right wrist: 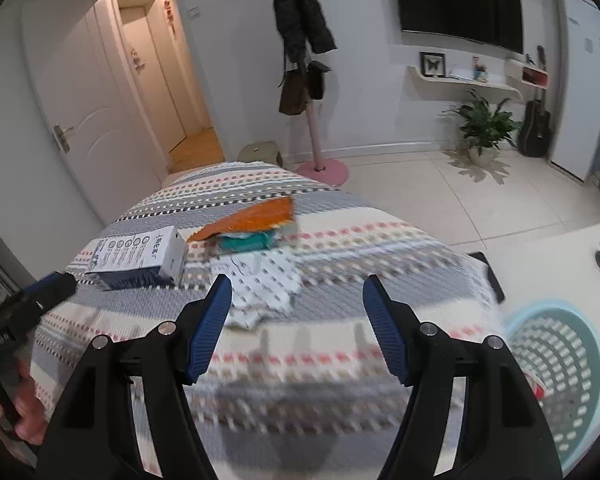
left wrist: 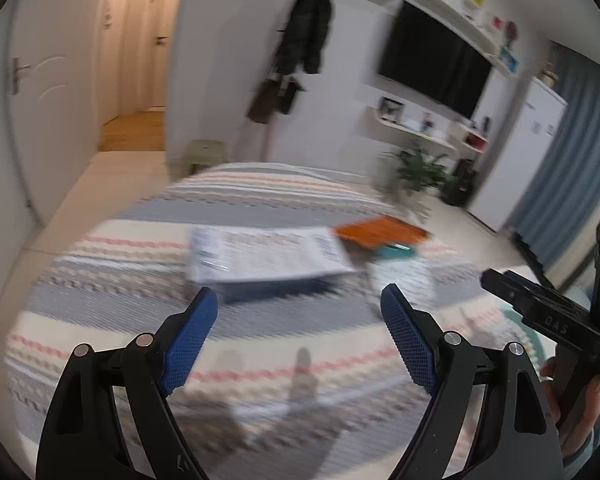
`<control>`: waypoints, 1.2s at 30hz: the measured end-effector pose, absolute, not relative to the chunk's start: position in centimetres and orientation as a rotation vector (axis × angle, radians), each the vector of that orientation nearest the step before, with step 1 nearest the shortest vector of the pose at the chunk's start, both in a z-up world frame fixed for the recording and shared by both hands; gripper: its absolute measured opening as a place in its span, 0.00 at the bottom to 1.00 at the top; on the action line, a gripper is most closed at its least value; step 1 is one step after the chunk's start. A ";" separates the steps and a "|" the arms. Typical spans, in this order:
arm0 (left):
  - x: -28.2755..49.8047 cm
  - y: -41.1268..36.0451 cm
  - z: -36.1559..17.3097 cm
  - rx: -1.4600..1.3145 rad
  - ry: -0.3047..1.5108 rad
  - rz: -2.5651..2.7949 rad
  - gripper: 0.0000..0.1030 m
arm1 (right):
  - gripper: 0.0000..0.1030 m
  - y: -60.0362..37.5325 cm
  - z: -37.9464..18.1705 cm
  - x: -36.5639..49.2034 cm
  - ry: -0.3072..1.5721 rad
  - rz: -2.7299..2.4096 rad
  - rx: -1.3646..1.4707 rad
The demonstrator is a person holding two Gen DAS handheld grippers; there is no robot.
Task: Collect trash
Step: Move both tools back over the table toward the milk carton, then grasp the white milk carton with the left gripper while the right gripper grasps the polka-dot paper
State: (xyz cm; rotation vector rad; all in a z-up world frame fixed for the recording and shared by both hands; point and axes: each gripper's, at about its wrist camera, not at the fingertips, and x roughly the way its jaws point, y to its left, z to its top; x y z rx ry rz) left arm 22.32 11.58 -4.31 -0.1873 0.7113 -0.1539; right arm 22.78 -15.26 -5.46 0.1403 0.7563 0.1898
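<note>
A white and blue carton (left wrist: pixel 266 258) (right wrist: pixel 140 258) lies on the striped cloth (right wrist: pixel 340 240) covering the table. Behind it sit an orange packet (left wrist: pixel 380 230) (right wrist: pixel 256 214), a teal wrapper (left wrist: pixel 396 251) (right wrist: pixel 248 240) and a crumpled white patterned paper (right wrist: pixel 266 284) (left wrist: pixel 404 280). My left gripper (left wrist: pixel 300 302) hovers open just short of the carton, nothing between its blue pads. My right gripper (right wrist: pixel 296 292) is open and empty above the crumpled paper. Each gripper shows at the edge of the other's view, held by a hand.
A light blue perforated basket (right wrist: pixel 560 368) stands low at the right beside the table. Beyond are a pink coat stand (right wrist: pixel 320 148) with dark coats, a small stool (right wrist: pixel 260 152), a potted plant (right wrist: pixel 482 128), a guitar (right wrist: pixel 536 124), a wall television and doors at the left.
</note>
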 end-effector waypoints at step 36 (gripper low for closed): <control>23.3 7.9 -5.2 -0.085 0.783 -0.318 0.85 | 0.33 -13.9 -10.1 25.9 0.815 0.238 0.162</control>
